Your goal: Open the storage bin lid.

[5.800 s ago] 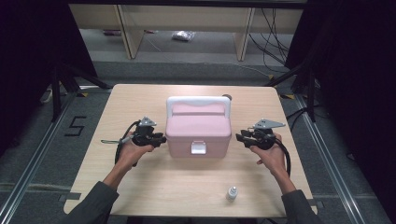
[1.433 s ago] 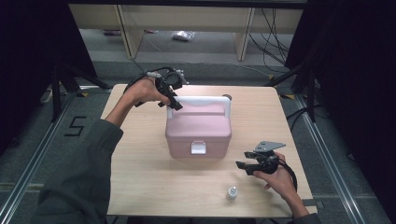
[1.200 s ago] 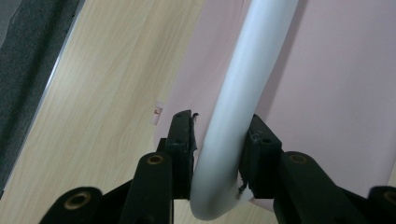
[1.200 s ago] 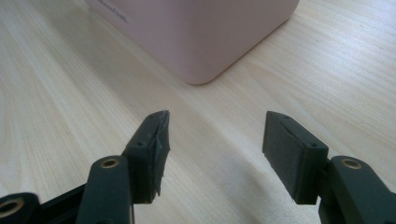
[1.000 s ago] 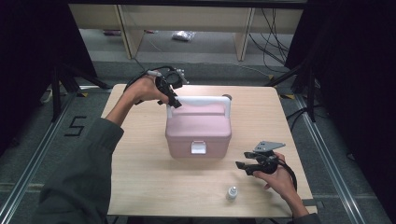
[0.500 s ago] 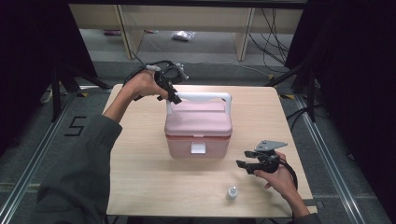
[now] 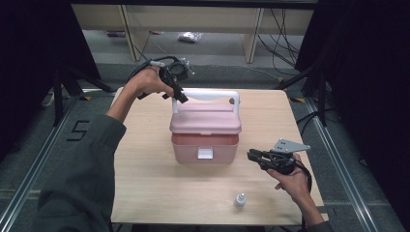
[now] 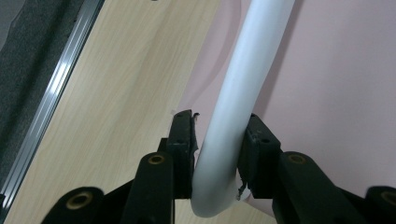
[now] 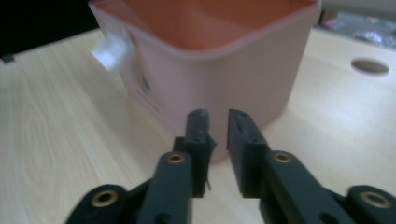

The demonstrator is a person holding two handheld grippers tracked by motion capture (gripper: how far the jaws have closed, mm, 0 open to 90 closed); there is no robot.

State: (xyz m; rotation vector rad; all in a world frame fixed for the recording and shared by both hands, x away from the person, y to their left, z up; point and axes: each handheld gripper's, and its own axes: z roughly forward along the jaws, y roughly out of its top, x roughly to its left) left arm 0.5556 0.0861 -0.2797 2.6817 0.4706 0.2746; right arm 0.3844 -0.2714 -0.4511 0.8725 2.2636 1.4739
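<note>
From above, the pink box sits in the middle of the table. The left gripper pinches the white handle near the far edge, and the lid is lifted up. The right gripper is just beside the box. A small bottle stands by the near edge.

In the left gripper view, both jaws squeeze the handle.

In the right gripper view, the jaws have just been closing, almost together, with nothing between them. The box is right in front.

pink box; white handle; black grippers; pale wood-grain table
</note>
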